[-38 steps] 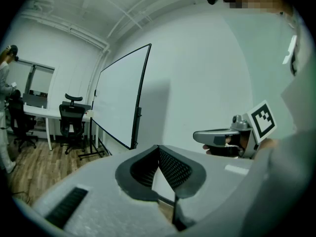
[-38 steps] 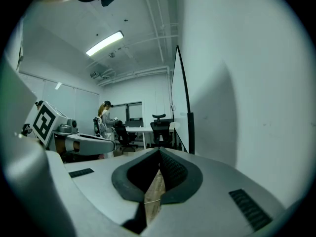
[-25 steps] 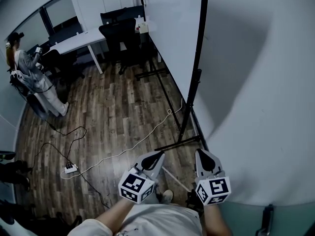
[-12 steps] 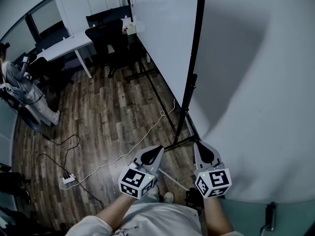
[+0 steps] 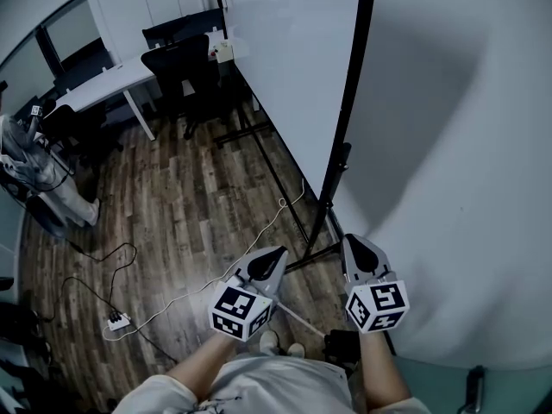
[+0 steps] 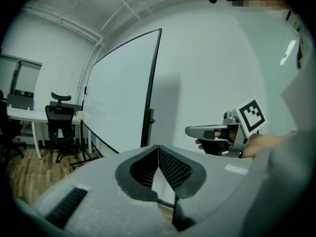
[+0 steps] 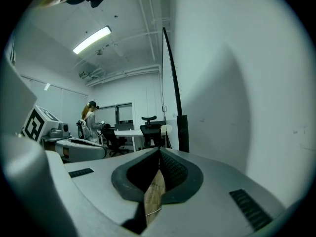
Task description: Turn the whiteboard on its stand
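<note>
The whiteboard point(image 5: 293, 67) is a tall white panel in a black frame, standing on a black stand point(image 5: 332, 197) with floor feet just ahead of me. Both grippers are held low in front of the stand, apart from it. My left gripper point(image 5: 280, 251) is shut with nothing in it, its tip left of the upright. My right gripper point(image 5: 349, 239) is also shut and empty, close to the upright's foot. In the left gripper view the whiteboard point(image 6: 121, 93) stands ahead, with the right gripper point(image 6: 190, 131) off to the side. In the right gripper view the board's edge point(image 7: 173, 93) rises just ahead.
A white wall point(image 5: 466, 188) runs close behind the board on the right. A desk point(image 5: 112, 80) and office chairs point(image 5: 177, 63) stand at the far end. A person point(image 5: 34, 162) stands at the left edge. Cables and a power strip point(image 5: 116, 320) lie on the wooden floor.
Both grippers have come forward, closer to the stand's foot, still shut. The view has shifted, so the person at the left now sits nearer the picture's edge.
</note>
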`<state>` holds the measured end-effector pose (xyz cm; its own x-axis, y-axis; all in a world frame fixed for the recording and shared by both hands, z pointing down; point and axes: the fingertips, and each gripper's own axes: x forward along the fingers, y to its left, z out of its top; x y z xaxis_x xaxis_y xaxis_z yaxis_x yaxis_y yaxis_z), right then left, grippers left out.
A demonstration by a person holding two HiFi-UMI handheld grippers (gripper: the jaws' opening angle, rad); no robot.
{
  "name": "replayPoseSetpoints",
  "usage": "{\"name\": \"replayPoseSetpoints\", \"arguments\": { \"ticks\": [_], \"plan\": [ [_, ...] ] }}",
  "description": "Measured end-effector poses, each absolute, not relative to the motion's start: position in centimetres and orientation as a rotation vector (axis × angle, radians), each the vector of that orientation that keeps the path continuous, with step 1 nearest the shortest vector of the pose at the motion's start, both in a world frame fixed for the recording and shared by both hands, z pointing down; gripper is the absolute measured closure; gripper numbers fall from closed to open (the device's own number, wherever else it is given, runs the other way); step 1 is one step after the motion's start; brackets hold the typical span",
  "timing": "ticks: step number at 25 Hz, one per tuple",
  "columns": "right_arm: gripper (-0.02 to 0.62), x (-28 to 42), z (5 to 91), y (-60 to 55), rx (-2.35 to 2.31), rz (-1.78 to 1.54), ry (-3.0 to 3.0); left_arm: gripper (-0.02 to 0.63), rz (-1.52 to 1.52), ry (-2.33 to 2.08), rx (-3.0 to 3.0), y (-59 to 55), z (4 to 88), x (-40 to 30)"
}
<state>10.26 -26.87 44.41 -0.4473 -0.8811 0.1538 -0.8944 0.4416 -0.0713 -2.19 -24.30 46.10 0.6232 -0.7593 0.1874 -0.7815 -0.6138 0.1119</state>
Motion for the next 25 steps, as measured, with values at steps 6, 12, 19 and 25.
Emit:
{"name": "replayPoseSetpoints", "arguments": {
  "ticks": [6,12,19,25],
  "plan": [
    [0.588,10.4,44.9,-30.5,1.613,0.225,-2.572,0.595,0.199,-1.268,2.669,-27.0,46.6,-2.1],
    [0.588,10.4,44.8,-33.8,1.636,0.235,-2.552,0.594,0.206,-1.25,2.687,-29.7,46.2,-2.2],
    [0.586,10.7,45.4,-37.4,1.647,0.236,-2.531,0.584,0.198,-1.246,2.703,-32.9,45.9,-1.8],
    [0.493,10.4,46.0,-40.5,1.653,0.256,-2.509,0.557,0.196,-1.228,2.707,-33.7,45.8,-1.8]
  ]
}}
